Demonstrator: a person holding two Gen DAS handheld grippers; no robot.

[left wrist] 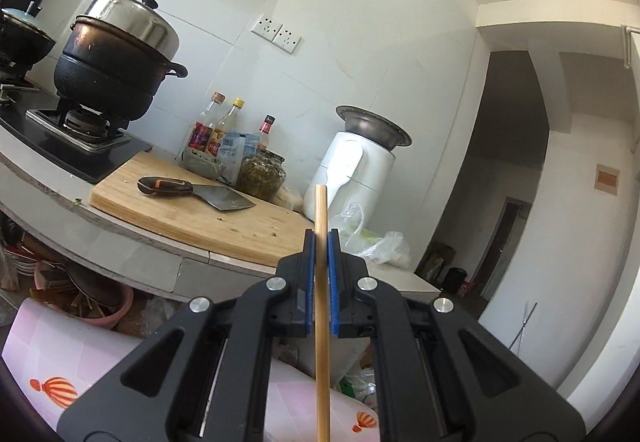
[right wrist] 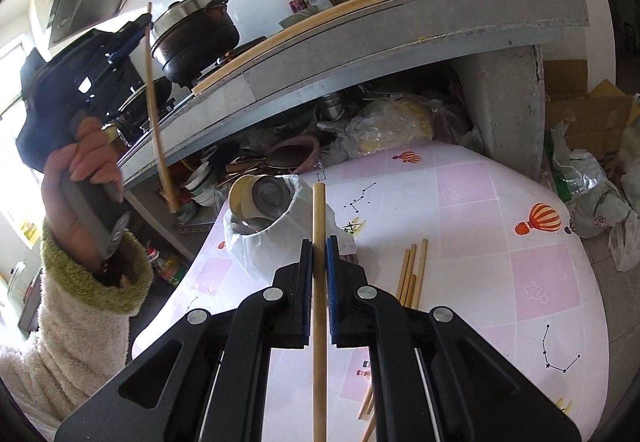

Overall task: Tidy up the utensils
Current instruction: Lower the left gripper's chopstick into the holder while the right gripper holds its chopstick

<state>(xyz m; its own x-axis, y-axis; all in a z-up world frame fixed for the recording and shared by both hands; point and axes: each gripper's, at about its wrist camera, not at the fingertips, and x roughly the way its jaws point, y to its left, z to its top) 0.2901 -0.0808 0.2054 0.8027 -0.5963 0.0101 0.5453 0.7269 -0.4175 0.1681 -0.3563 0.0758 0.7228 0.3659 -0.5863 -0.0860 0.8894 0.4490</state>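
Observation:
My left gripper (left wrist: 321, 238) is shut on a wooden chopstick (left wrist: 322, 282) that stands upright between its blue pads and points level toward the kitchen counter. In the right wrist view that left gripper (right wrist: 138, 30) is raised at the upper left in a person's hand (right wrist: 86, 162), its chopstick (right wrist: 158, 114) hanging down slanted. My right gripper (right wrist: 319, 246) is shut on another chopstick (right wrist: 319, 282) above the pink table (right wrist: 500, 262). Several loose chopsticks (right wrist: 412, 274) lie on the table just right of it. A white bag-lined container (right wrist: 276, 226) holding bowls stands just ahead.
A cutting board (left wrist: 192, 210) with a cleaver (left wrist: 200, 191) lies on the counter (right wrist: 400, 22), next to bottles (left wrist: 224, 130), a jar and a white appliance (left wrist: 352, 170). A black pot (left wrist: 112, 58) sits on the stove. Dishes crowd the space under the counter (right wrist: 288, 154); cardboard boxes (right wrist: 580, 110) stand at right.

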